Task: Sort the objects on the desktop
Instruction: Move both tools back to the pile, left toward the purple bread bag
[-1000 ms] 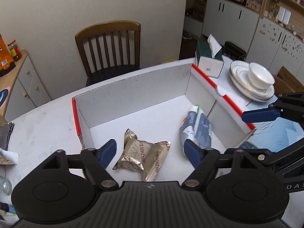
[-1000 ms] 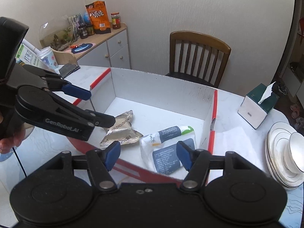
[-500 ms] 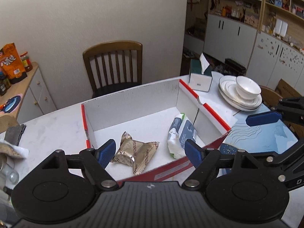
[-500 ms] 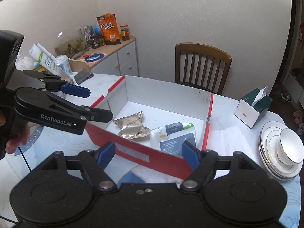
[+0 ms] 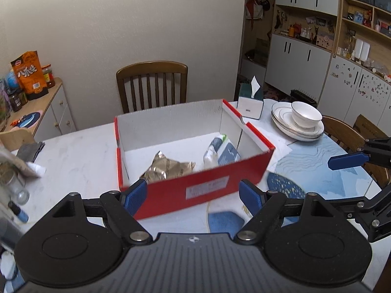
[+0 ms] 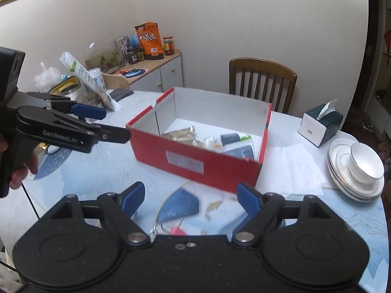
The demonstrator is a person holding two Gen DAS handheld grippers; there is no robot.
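A red cardboard box (image 5: pixel 207 190) with a white inside stands on the table, ahead of both grippers. A gold foil snack packet (image 5: pixel 168 168) and a white-and-grey pouch (image 5: pixel 221 152) lie in it. My left gripper (image 5: pixel 193 196) hovers just short of the box's front wall, its jaws opening with nothing between them. From the right wrist, the box (image 6: pixel 195 161), packet (image 6: pixel 180 134) and pouch (image 6: pixel 232 141) sit farther off. My right gripper (image 6: pixel 191 196) is over the tablecloth, jaws also opening and empty. The left gripper (image 6: pixel 107 124) shows at the box's left corner, held by a hand.
A tissue box (image 5: pixel 250 103) and stacked plates with a bowl (image 5: pixel 303 122) stand right of the box. A wooden chair (image 5: pixel 151 85) is behind the table. A grey cloth (image 5: pixel 30 150), a glass jar (image 5: pixel 14 185) and a small bottle (image 5: pixel 18 211) lie at the left.
Both grippers have drawn back from above the box's inside, so its red front wall now shows in both views. Both pairs of jaws stand wider than before.
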